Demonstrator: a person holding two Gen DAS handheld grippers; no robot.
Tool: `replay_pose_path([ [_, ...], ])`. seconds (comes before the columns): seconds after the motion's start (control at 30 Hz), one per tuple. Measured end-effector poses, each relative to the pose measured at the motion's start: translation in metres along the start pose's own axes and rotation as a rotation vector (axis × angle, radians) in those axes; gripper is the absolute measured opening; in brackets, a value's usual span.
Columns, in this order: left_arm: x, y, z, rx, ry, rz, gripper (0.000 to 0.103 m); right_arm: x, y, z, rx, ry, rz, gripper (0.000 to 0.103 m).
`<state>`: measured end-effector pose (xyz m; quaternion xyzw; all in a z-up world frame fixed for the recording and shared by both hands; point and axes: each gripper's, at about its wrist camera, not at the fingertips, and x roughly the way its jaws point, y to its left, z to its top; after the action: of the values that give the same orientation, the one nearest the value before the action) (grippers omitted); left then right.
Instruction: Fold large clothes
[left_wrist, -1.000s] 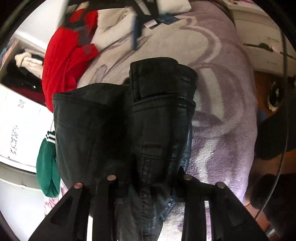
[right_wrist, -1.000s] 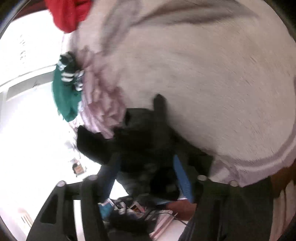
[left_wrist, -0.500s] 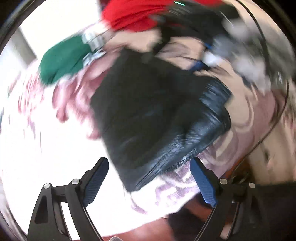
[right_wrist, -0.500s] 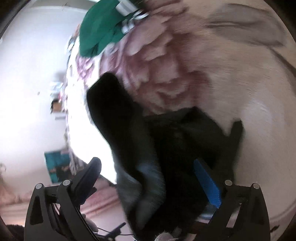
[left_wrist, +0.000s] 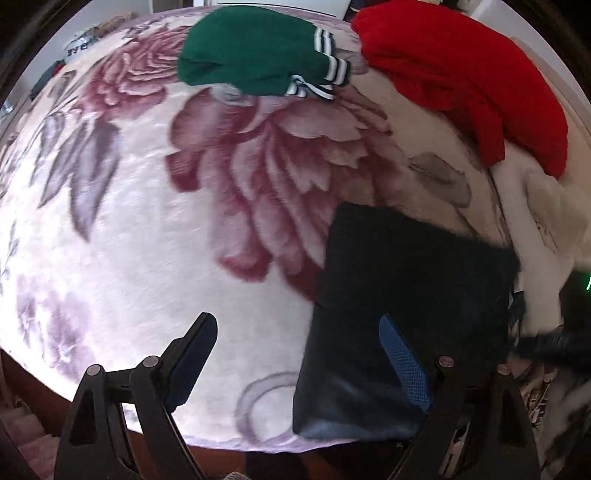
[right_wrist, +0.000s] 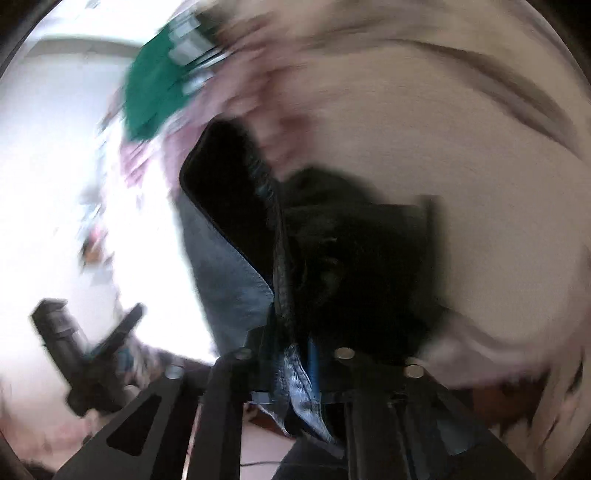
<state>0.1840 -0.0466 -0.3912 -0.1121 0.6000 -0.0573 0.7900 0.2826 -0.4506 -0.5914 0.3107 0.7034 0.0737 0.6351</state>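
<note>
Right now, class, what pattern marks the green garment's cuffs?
White and dark stripes on the green garment, clearest in the left wrist view.

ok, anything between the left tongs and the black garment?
Nothing visible. The left tongs hang open over the floral blanket, and the folded black garment lies right by the blue-padded finger. The green and red clothes sit far back.

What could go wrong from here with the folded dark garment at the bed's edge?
1. The folded dark garment lies at the near edge of the floral blanket; a pull toward that edge could drag it off the bed.
2. The right gripper, whose jaws have just been closing, is shut on one edge of the garment only; lifting from there may undo the fold.
3. The left gripper is open and holds nothing, so the fold has no second support.
</note>
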Motion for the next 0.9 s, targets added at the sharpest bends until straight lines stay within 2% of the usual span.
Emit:
replay_pose_path([
  [0.07, 0.015, -0.015, 0.006, 0.024, 0.028, -0.037, 0.089, 0.002, -0.048, -0.007, 0.14, 0.014, 0.015, 0.008],
  [0.13, 0.039, -0.034, 0.007, 0.062, 0.065, -0.054, 0.089, 0.014, -0.066, -0.008, 0.143, 0.039, -0.028, 0.008],
  [0.2, 0.058, -0.045, 0.007, 0.077, 0.082, -0.04, 0.091, 0.03, -0.078, -0.005, 0.147, 0.058, -0.043, 0.008],
  [0.27, 0.07, -0.046, 0.011, 0.055, 0.057, -0.002, 0.091, 0.046, -0.082, 0.005, 0.137, 0.035, -0.044, 0.008],
  [0.43, 0.099, -0.034, 0.031, 0.007, 0.058, 0.071, 0.091, 0.057, -0.064, 0.026, 0.067, -0.013, -0.058, 0.008],
  [0.5, 0.109, -0.032, 0.036, 0.006, 0.07, 0.08, 0.091, 0.053, -0.063, 0.029, 0.072, 0.018, -0.046, 0.01],
  [0.57, 0.108, -0.03, 0.038, 0.007, 0.075, 0.084, 0.091, 0.036, -0.074, 0.028, 0.124, 0.065, 0.019, 0.014],
  [0.6, 0.107, -0.03, 0.037, 0.005, 0.074, 0.085, 0.091, 0.025, -0.081, 0.026, 0.155, 0.063, 0.059, 0.018],
  [0.63, 0.105, -0.027, 0.036, -0.002, 0.073, 0.088, 0.091, 0.011, -0.085, 0.023, 0.178, 0.036, 0.091, 0.04],
  [0.67, 0.104, -0.026, 0.034, -0.01, 0.074, 0.086, 0.091, -0.009, -0.092, 0.018, 0.199, -0.018, 0.149, 0.069],
  [0.73, 0.103, -0.021, 0.031, -0.047, 0.078, 0.071, 0.091, -0.029, -0.1, 0.012, 0.21, -0.076, 0.211, 0.1],
  [0.8, 0.103, -0.019, 0.03, -0.069, 0.078, 0.06, 0.091, -0.027, -0.102, 0.008, 0.189, -0.063, 0.252, 0.102],
  [0.9, 0.103, -0.021, 0.03, -0.075, 0.077, 0.066, 0.091, 0.023, -0.101, 0.003, 0.185, 0.083, 0.297, 0.102],
])
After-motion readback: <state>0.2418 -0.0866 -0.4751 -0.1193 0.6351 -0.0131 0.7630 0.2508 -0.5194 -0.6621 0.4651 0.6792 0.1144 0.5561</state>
